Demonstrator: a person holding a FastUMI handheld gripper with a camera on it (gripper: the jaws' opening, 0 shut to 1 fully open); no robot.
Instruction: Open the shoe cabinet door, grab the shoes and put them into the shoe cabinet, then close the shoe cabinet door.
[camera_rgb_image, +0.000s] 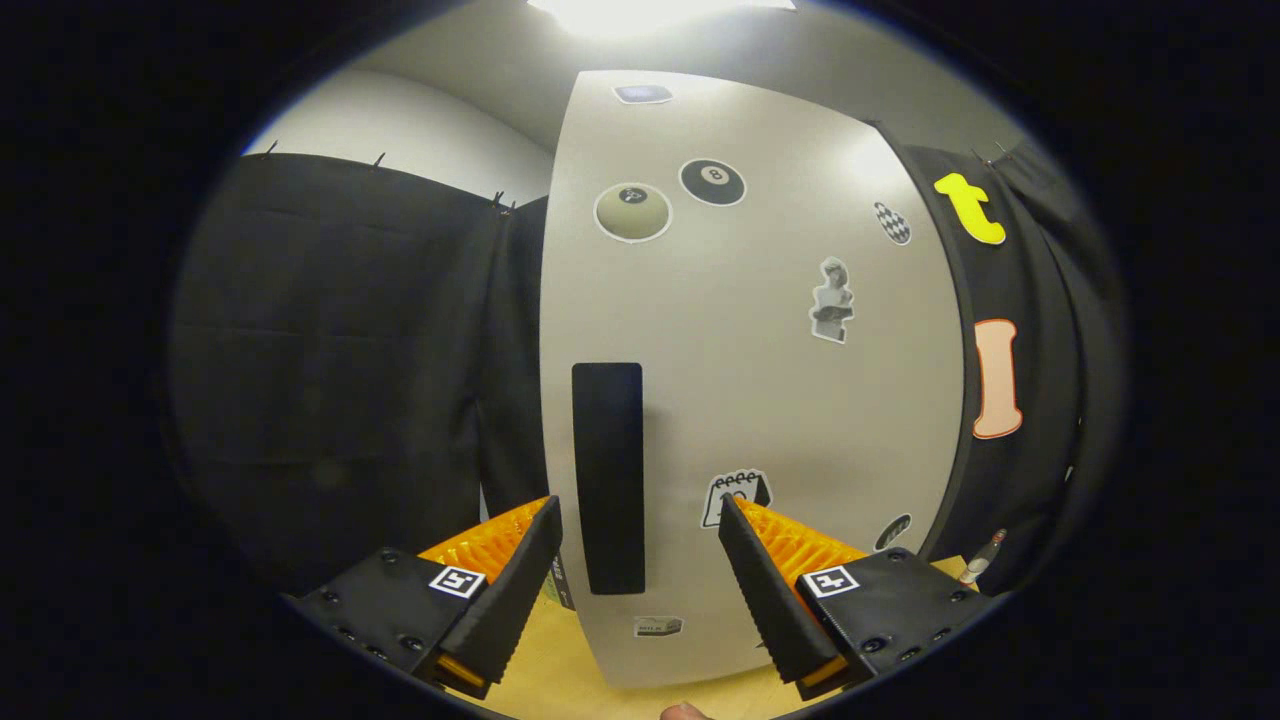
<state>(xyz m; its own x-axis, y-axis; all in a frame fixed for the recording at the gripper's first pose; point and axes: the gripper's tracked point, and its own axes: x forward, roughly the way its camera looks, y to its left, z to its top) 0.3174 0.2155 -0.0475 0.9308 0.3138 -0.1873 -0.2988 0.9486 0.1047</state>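
Facing the cabinet (750, 400) head-on, the gripper (640, 515) has its fingers spread wide apart with nothing between them but air; the door (800, 450), pale and dotted with stickers, looks flush and shut; the dark upright handle (608, 478) stands just ahead of the fingers, nearer the left one, by the door's left edge; the cabinet rests on the table (560, 680), with black cloth (340, 370) hanging to either side; no shoes are to be seen from here, so whether they sit inside behind the door or elsewhere cannot be told.

A shut door fits two stages alike: shoes yet to go in, or shoes stowed and the door pushed to; the picture does not settle which.

If the handle is the aim, I judge the work goes best by shifting slightly left so it sits midway between the fingers; advancing square to the door; closing only once both pads flank it; then pulling along the hinge's arc rather than straight back, lest the cabinet slide on the table.
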